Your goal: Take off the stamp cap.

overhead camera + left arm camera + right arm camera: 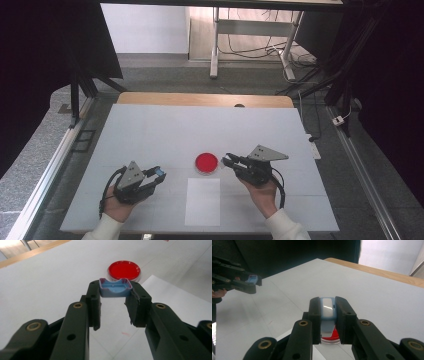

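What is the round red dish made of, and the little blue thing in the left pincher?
The round red dish looks like clear plastic or glass: a see-through glossy rim surrounds a flat red filling. The little blue piece, clamped in the left gripper, looks like matte moulded plastic: thin walls, a raised rim and a curved notch. I can't tell more from its look.

Black two-jaw tools (159, 174), grey triangular top plates, brass pivots, white sleeves (102, 230).

Even, soft overhead light is falling on the pale table (150, 135).
Dark surroundings are framing the high view; glare is glinting on the blue piece (327, 307), near jaws are blurring softly.
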The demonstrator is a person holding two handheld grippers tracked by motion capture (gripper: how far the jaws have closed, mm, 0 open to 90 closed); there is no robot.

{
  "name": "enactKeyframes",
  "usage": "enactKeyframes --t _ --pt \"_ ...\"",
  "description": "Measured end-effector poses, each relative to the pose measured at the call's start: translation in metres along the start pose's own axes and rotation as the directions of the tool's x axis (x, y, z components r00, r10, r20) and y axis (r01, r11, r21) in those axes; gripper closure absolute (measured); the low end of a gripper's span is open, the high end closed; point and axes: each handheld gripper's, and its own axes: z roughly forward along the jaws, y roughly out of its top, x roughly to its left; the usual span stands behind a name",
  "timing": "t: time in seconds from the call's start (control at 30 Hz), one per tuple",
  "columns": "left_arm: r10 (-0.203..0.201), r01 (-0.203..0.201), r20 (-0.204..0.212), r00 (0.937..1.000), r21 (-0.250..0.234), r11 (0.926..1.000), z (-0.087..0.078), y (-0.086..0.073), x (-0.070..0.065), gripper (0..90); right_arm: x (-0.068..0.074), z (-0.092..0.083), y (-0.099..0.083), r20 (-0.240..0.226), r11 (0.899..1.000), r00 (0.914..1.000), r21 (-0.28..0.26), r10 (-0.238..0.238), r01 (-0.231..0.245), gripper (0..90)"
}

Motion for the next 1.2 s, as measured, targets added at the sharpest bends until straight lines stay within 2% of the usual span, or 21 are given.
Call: enactKeyframes --t 0.27,0.47,0.7,0.97,1.2 --pt "-0.05 0.051 -0.018 0.9986 0.022 0.9985 -0.01 -0.019 0.007 65.4 -0.006 0.002 0.002 -0.01 1.0 0.9999 0.007 -0.011 0.011 75.0" --pt "-0.082 0.083 -0.002 0.9966 0.023 0.9963 -0.011 -0.025 0.009 65.4 -0.009 0.007 0.004 -0.019 1.0 0.9997 0.018 -0.018 0.019 75.0" --pt "-0.078 0.078 0.005 0.9969 0.03 0.9965 -0.008 -0.026 0.011 65.4 -0.01 0.008 0.007 -0.015 0.999 0.9995 0.031 -0.029 0.03 74.9" --pt "-0.086 0.086 -0.006 0.9963 0.033 0.9957 -0.008 -0.028 0.012 65.3 -0.008 0.014 0.014 -0.03 0.997 0.9979 0.042 -0.057 0.058 74.9" --pt "-0.089 0.09 -0.009 0.996 0.035 0.9954 -0.009 -0.028 0.012 65.3 -0.008 0.022 0.016 -0.052 0.994 0.9959 0.073 -0.074 0.077 74.9"
